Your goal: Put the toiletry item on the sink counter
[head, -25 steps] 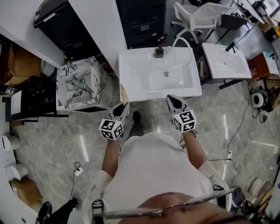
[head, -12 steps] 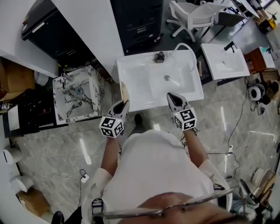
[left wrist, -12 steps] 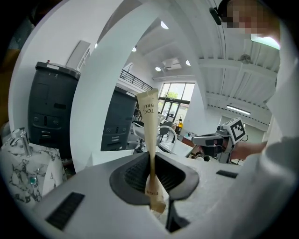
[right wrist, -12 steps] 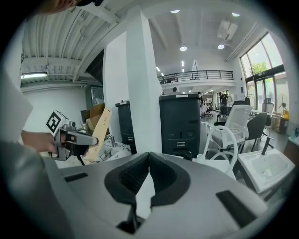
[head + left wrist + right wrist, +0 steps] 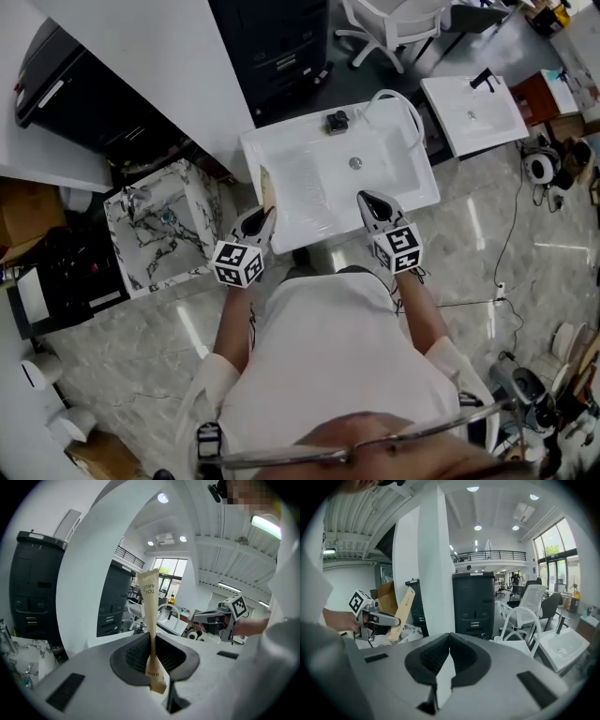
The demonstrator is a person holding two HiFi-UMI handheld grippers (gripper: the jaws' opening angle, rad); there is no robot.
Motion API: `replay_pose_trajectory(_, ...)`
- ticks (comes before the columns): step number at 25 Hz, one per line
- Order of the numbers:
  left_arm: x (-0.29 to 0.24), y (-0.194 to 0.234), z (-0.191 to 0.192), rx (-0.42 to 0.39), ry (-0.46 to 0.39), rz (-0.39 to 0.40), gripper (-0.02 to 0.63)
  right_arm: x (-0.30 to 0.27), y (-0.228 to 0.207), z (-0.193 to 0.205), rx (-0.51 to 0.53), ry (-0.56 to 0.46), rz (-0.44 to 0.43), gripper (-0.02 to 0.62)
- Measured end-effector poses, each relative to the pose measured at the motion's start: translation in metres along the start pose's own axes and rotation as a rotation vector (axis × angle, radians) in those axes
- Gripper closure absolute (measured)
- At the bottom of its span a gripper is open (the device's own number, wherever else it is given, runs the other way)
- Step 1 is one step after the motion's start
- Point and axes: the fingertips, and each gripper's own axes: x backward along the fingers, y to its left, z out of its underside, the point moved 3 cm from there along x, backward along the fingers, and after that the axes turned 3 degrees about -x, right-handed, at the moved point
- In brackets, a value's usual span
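A flat beige toiletry packet (image 5: 151, 616) stands upright between the jaws of my left gripper (image 5: 153, 657), which is shut on its lower end. In the head view the packet (image 5: 266, 190) rises above the left gripper (image 5: 262, 218) at the front left corner of the white sink counter (image 5: 291, 178). My right gripper (image 5: 365, 198) hovers over the counter's front edge, right of the basin. Its jaws (image 5: 449, 638) are shut with nothing between them. From the right gripper view, the left gripper (image 5: 380, 618) and the packet (image 5: 404, 610) show at the left.
A black faucet (image 5: 336, 122) and a white hose (image 5: 396, 98) sit at the back of the sink. A marble-patterned basin (image 5: 159, 230) stands to the left and a second white sink (image 5: 471, 112) to the right. A dark cabinet (image 5: 272, 42) and a white chair (image 5: 389, 19) stand behind.
The person has stepped closer to the white sink. Both grippers now reach over its front edge instead of hanging short of it. The grips are unchanged.
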Motion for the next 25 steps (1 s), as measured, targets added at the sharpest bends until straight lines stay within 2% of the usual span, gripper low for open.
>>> replay_pose_trajectory(6, -0.019, 0.013, -0.004, -0.006, 0.021, 0.049, 0.572, -0.009, -0.005, 0.0, -0.015, 0.019, 0.036, 0.589)
replay_pose_trajectory(14, -0.036, 0.014, 0.001, 0.009, 0.046, 0.074, 0.572, -0.016, -0.016, 0.001, -0.031, 0.034, 0.05, 0.589)
replay_pose_trajectory(20, -0.055, 0.01, 0.001, 0.011, 0.063, 0.06, 0.572, -0.023, -0.032, 0.002, -0.038, 0.039, 0.02, 0.589)
replay_pose_trajectory(25, -0.074, 0.003, -0.004, 0.034, 0.06, 0.019, 0.572, -0.034, -0.051, -0.003, -0.052, 0.035, -0.029, 0.589)
